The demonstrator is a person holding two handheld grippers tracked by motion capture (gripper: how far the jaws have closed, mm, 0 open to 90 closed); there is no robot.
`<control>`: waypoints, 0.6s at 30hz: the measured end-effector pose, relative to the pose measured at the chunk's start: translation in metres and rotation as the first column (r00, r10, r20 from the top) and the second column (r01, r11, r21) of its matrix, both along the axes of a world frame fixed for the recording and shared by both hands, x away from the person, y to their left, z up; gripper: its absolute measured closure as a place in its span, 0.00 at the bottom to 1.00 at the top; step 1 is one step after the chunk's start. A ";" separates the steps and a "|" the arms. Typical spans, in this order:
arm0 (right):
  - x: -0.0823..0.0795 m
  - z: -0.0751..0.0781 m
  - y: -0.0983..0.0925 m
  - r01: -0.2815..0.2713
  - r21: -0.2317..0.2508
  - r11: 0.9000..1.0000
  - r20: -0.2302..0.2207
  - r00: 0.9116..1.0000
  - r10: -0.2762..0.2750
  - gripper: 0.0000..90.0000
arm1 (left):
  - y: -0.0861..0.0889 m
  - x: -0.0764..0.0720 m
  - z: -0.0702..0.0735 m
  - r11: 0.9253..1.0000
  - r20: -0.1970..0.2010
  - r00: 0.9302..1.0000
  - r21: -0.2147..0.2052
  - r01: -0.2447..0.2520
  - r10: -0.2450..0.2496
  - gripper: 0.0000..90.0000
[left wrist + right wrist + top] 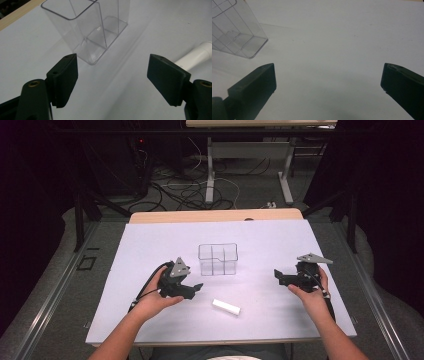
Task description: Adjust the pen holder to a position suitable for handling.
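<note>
the left tool (197, 286) sits low over the white-covered desk (150, 250), gripped by the person's left hand (152, 297), its two black jaws apart with nothing between them – in the left gripper view only bare desk surface shows in the gap. just past its right jaw in that view lies a white tube (197, 55), close to the jaw but not touching it; in the high view the same tube (226, 306) lies flat on the desk, slightly below and to the right of the left tool, angled down toward the right. ahead of the left tool stands a clear plastic organizer box (217, 259), upright, split into compartments by thin inner walls, near the middle of the desk; its open top and its base show clearly in the left gripper view (95, 30). the right tool (278, 275) is held by the right hand (312, 292) well apart on the right side of the desk, its jaws spread wide and empty – the clear box is at the upper left corner of the right gripper view (234, 32). beyond the far edge of the desk, cables (185, 190) lie on the floor.
</note>
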State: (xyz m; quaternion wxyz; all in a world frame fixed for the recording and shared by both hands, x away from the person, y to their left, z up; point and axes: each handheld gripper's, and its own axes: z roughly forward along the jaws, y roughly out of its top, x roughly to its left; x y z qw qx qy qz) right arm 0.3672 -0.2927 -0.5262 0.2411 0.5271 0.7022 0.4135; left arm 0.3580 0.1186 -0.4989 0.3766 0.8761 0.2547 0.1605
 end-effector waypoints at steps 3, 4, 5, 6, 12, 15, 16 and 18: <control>0.000 -0.001 0.000 0.002 0.009 1.000 -0.013 1.000 -0.002 0.00 | -0.008 0.003 0.001 0.999 0.000 1.000 0.024 0.030 -0.030 0.30; 0.000 -0.001 -0.001 0.001 0.005 1.000 -0.012 1.000 -0.001 0.00 | -0.009 0.005 0.001 0.998 -0.004 0.999 0.045 0.045 -0.045 0.30; 0.000 -0.001 -0.001 0.001 0.005 1.000 -0.014 1.000 -0.001 0.00 | -0.011 0.006 0.001 0.998 -0.003 0.999 0.047 0.048 -0.048 0.31; 0.000 -0.001 -0.001 0.001 0.005 1.000 -0.013 1.000 -0.001 0.00 | -0.012 0.008 0.002 0.997 -0.014 0.998 0.050 0.055 -0.055 0.32; 0.000 -0.001 -0.001 0.001 0.016 1.000 -0.017 1.000 -0.001 0.00 | -0.020 0.017 0.008 0.993 -0.021 0.994 0.047 0.104 -0.104 0.36; 0.000 -0.002 -0.002 0.003 0.018 1.000 -0.019 1.000 -0.002 0.00 | -0.025 0.020 0.011 0.988 -0.032 0.990 0.073 0.138 -0.136 0.39; 0.000 -0.002 -0.002 0.004 0.020 1.000 -0.019 1.000 -0.003 0.00 | -0.027 0.021 0.012 0.984 -0.031 0.988 0.090 0.152 -0.150 0.39; 0.001 -0.002 -0.002 0.004 0.024 1.000 -0.022 1.000 -0.004 0.00 | -0.032 0.023 0.014 0.977 -0.036 0.984 0.118 0.179 -0.176 0.40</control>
